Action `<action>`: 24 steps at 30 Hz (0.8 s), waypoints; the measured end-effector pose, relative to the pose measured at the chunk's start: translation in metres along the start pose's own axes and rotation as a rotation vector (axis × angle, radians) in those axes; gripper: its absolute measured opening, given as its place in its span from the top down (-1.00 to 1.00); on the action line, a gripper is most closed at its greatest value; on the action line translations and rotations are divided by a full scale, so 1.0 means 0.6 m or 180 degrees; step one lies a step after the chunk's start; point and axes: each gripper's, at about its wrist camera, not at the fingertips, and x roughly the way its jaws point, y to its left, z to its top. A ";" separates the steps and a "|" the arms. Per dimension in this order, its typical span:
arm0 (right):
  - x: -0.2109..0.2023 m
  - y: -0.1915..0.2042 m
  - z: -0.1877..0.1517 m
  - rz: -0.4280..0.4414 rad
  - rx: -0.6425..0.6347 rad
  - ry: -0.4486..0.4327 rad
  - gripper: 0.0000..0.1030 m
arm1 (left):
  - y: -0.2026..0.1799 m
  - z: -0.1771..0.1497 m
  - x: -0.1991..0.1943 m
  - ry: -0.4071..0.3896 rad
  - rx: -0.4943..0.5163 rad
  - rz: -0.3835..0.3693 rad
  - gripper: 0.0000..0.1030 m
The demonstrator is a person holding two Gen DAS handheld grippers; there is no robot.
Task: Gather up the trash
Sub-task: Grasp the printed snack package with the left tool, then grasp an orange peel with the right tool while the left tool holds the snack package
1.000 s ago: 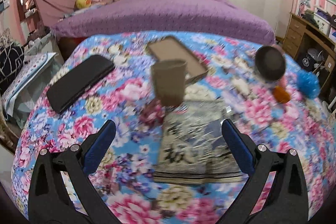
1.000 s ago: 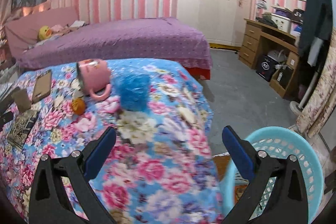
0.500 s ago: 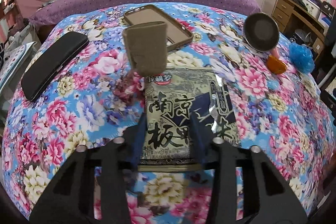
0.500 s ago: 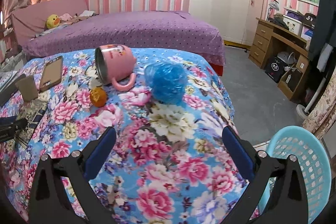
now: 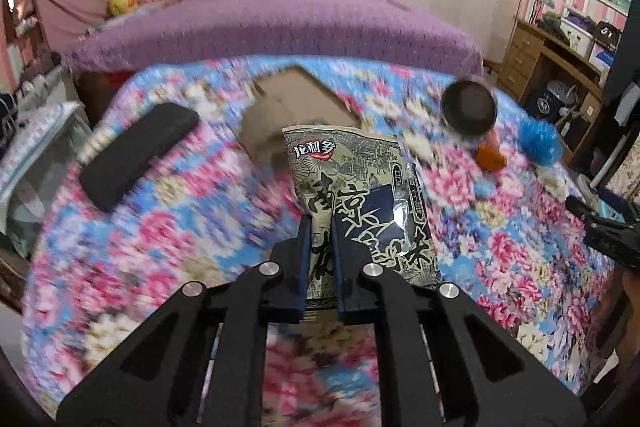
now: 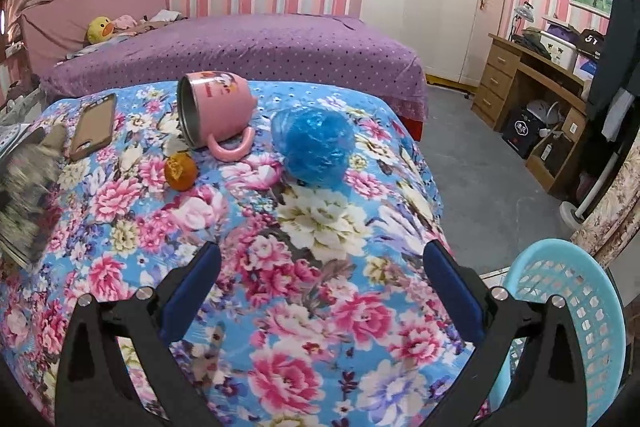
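My left gripper [image 5: 321, 239] is shut on the near edge of a snack bag [image 5: 360, 195] with Chinese print and holds it lifted above the floral table; the bag shows blurred at the left edge of the right wrist view [image 6: 24, 203]. My right gripper [image 6: 320, 291] is open and empty above the table's right part. A crumpled blue plastic bag [image 6: 314, 145] lies ahead of it, and an orange peel [image 6: 181, 166] lies to its left. A light blue trash basket [image 6: 568, 311] stands on the floor at the right.
A pink mug [image 6: 216, 107] lies on its side. A brown phone case [image 6: 93, 125] and a brown paper cup [image 5: 260, 139] sit further back, a black case [image 5: 138, 153] at the left. A purple bed [image 6: 240, 47] is behind, a wooden desk [image 6: 536, 83] at the right.
My left gripper closed on the snack bag and lifted it off the table. My right gripper moved left toward the blue bag and stayed open.
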 end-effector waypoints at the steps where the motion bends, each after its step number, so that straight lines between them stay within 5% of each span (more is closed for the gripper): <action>1: 0.001 -0.002 0.000 -0.0008 0.0002 0.0002 -0.91 | 0.012 0.004 -0.013 -0.0065 -0.0036 0.0016 0.84; 8: 0.010 -0.002 0.001 0.0064 0.0144 0.0010 -0.91 | 0.088 0.033 -0.023 -0.0207 -0.0302 0.0359 0.84; 21: 0.043 0.138 0.051 0.0343 -0.0245 -0.0030 -0.91 | 0.133 0.061 0.002 -0.0314 -0.0503 0.0415 0.84; 24: 0.068 0.163 0.070 0.0429 -0.0318 0.0054 -0.76 | 0.149 0.062 0.008 -0.0308 -0.0560 0.0425 0.83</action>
